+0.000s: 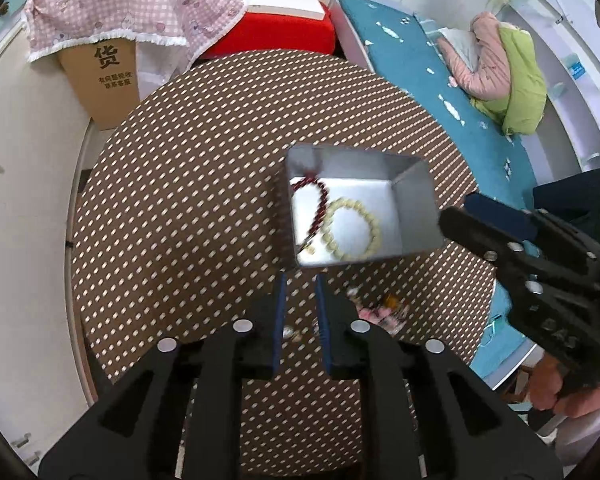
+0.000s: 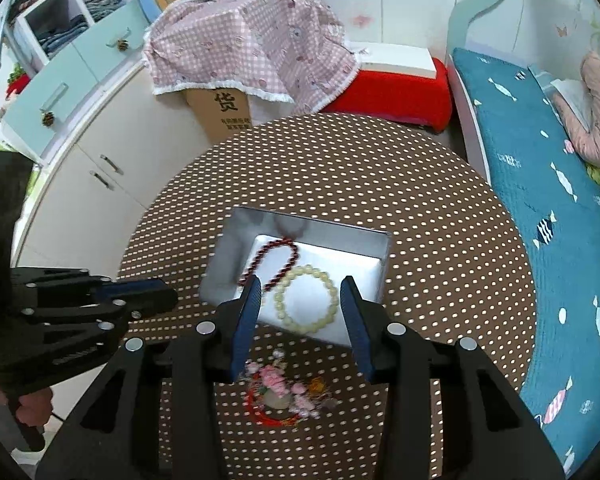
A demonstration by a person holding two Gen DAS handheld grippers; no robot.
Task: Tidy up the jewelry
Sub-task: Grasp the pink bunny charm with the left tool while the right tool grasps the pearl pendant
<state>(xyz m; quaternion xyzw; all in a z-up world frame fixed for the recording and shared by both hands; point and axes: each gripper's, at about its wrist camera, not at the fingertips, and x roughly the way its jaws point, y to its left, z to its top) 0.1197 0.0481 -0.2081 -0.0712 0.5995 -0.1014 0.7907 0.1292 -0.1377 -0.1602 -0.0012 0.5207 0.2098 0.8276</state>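
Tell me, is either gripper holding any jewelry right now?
No. The left gripper and the right gripper are both open and empty; both bead bracelets lie in the silver metal box.

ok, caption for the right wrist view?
Right tool open above silver tin holding dark red and cream bead bracelets; more jewelry waits on dotted table.

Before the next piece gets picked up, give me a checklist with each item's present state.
1. Metal tin open and upright: ok.
2. Dark red bracelet and cream bracelet inside tin: ok.
3. Right gripper open, nothing between its fingers: ok.
4. Left gripper nearly closed, holding nothing: ok.
5. Loose pink and red jewelry on the dotted table within reach: ok.
6. Pieces in that pile untangled: cannot tell, blurred.
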